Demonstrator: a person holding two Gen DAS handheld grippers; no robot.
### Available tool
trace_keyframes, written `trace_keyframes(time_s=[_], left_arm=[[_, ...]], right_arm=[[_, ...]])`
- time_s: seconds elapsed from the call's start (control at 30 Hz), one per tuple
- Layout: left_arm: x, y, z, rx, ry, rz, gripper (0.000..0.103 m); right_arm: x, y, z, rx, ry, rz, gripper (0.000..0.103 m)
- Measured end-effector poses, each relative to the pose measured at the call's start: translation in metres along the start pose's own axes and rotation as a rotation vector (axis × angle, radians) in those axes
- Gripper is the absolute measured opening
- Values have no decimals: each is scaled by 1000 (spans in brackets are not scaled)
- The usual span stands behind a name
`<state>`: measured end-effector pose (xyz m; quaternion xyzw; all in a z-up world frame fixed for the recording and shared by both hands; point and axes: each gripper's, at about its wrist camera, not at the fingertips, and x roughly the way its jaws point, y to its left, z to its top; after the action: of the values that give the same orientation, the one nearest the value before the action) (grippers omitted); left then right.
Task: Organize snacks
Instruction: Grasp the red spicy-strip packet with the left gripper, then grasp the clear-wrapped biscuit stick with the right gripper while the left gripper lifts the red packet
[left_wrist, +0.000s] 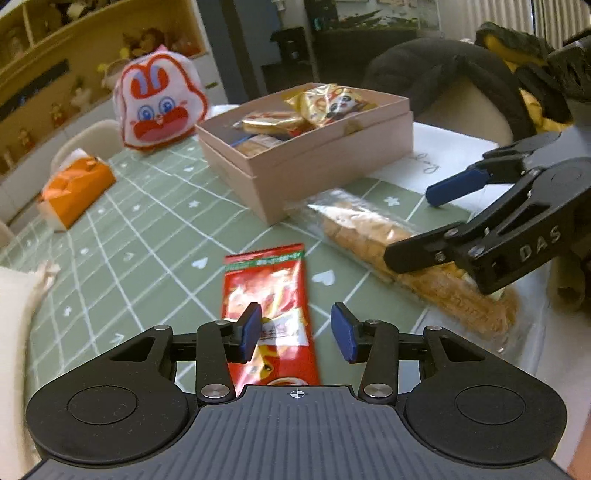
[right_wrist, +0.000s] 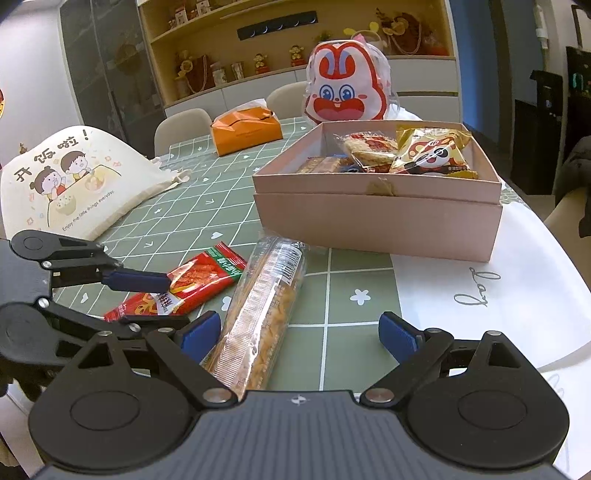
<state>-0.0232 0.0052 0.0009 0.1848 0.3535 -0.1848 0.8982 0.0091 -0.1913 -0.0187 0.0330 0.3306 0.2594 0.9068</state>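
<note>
A red snack packet (left_wrist: 267, 291) (right_wrist: 192, 284) lies flat on the green checked tablecloth. My left gripper (left_wrist: 297, 330) (right_wrist: 175, 301) straddles it, open: the left pad overlaps the packet's edge and the right pad stands apart from it. A long clear sleeve of crackers (left_wrist: 373, 236) (right_wrist: 258, 310) lies beside it. My right gripper (right_wrist: 299, 338) (left_wrist: 410, 225) is wide open over the sleeve's near end, which runs close by the left pad. Behind stands an open pink box (left_wrist: 325, 162) (right_wrist: 376, 221) holding several wrapped snacks, among them a gold panda packet (right_wrist: 432, 153).
A red-and-white rabbit bag (left_wrist: 159, 99) (right_wrist: 347, 88) and an orange tissue pack (left_wrist: 74, 188) (right_wrist: 245, 129) sit at the far side. A cream cloth bag (right_wrist: 66, 177) lies left. A white mat (right_wrist: 480, 288) covers the rounded table edge at right.
</note>
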Motion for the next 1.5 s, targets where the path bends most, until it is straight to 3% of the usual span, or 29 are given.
trace_keyframes(time_s=[0.07,0.2,0.37,0.43,0.57,0.67,0.77,0.87,1.13,1.5], left_arm=[[1,4,1,-30,1,-47,54],[-1,10,3,-68,-5,-66,54],[-3,21,5,-75,-7,32,50],[1,23,4,-80,18,9,50],[3,14,3,-38,23,-10,59],[5,17,5,-74,26,-56,70],[3,25,7,-115,14,-47,65],[6,34,6,-129,20,21,67],[14,44,3,-203,36,-39,67],[13,46,-5,-220,-31,-76,63]], right_arm=[[0,-1,0,5,3,2,93],[1,-3,0,15,6,8,93],[1,-3,0,20,7,10,93],[1,-4,0,20,7,10,93],[1,-4,0,19,7,10,93],[1,-4,0,19,7,10,93],[1,-4,0,22,7,9,93],[2,-5,0,24,8,10,93],[2,-5,0,25,10,11,93],[5,-1,0,2,28,-3,97]])
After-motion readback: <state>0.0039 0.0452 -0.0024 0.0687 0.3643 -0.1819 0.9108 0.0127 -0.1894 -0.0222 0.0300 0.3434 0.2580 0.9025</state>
